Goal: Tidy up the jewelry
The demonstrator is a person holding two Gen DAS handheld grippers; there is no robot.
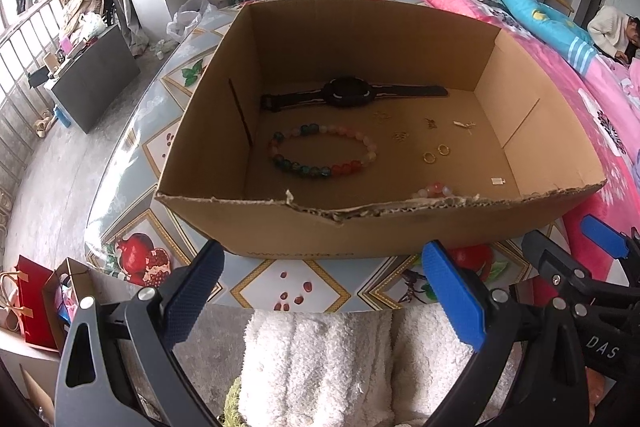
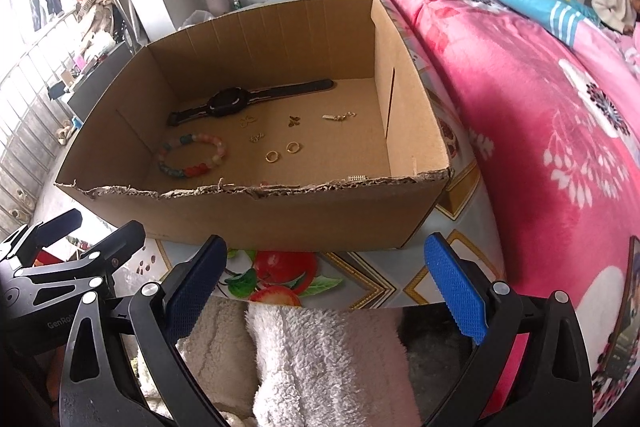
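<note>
We hold both the left hand-held gripper [image 1: 320, 291] and the right hand-held gripper [image 2: 324, 287] wide and empty, short of the cardboard box [image 1: 280, 231] on the counter [image 1: 304, 287]. Inside lie the watch [image 1: 348, 93], bead bracelet [image 1: 322, 151] and tiny gold rings [image 1: 436, 153]; our broad pads could slip off those rings or scatter them, and reaching over the torn wall could shove the box.

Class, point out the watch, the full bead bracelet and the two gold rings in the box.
watch [image 1: 347, 94]: left wrist view, on its round case.
bead bracelet [image 1: 347, 169]: left wrist view, on its red beads.
gold rings [image 2: 273, 156]: right wrist view, on the nearer ring.
</note>
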